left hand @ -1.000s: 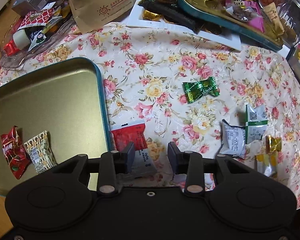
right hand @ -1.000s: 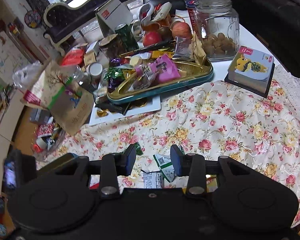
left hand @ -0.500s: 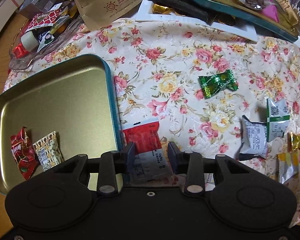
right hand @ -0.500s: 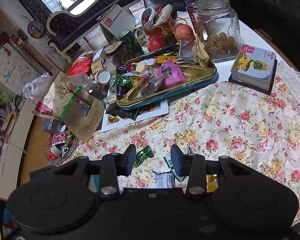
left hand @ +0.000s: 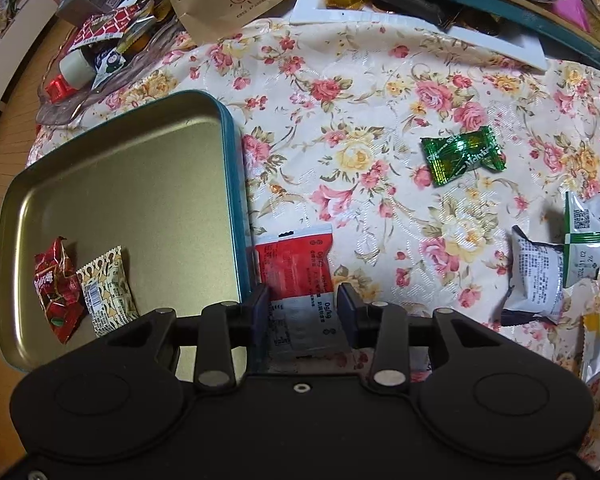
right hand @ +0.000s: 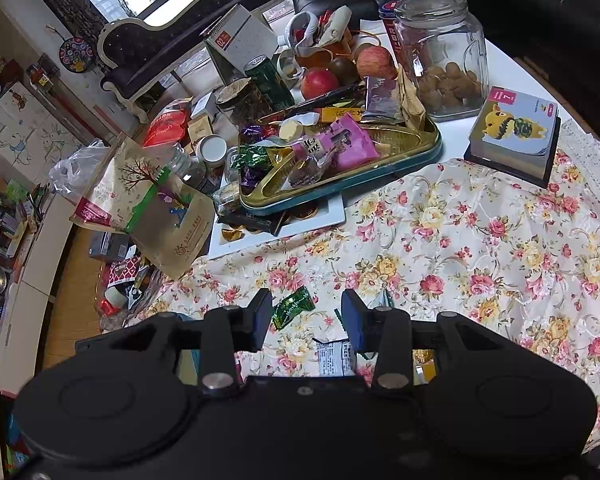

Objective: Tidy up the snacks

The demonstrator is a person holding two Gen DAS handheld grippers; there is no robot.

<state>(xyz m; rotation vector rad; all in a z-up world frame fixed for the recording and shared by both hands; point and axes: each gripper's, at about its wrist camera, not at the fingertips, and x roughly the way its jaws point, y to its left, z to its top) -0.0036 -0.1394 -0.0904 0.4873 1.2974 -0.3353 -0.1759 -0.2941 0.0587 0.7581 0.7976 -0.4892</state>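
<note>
We see two wrapped snacks [left hand: 82,288] already in the gold metal tray [left hand: 140,184]. Our left tongs [left hand: 302,312], released, straddle the red-and-silver flat packet [left hand: 300,280] at six o'clock; right tongs [right hand: 306,320] released too. Several remain on the table [left hand: 340,120].

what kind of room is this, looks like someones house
Most likely a home living room: an ornate chaise sofa by a window, a floral tablecloth, and a cluttered table with snacks and a glass jar.

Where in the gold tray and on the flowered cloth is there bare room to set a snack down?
The gold tray is bare beyond the red candy and patterned candy. The cloth is open between the tray's rim, the green candy and the white board. It is crowded around the white packets.
</note>
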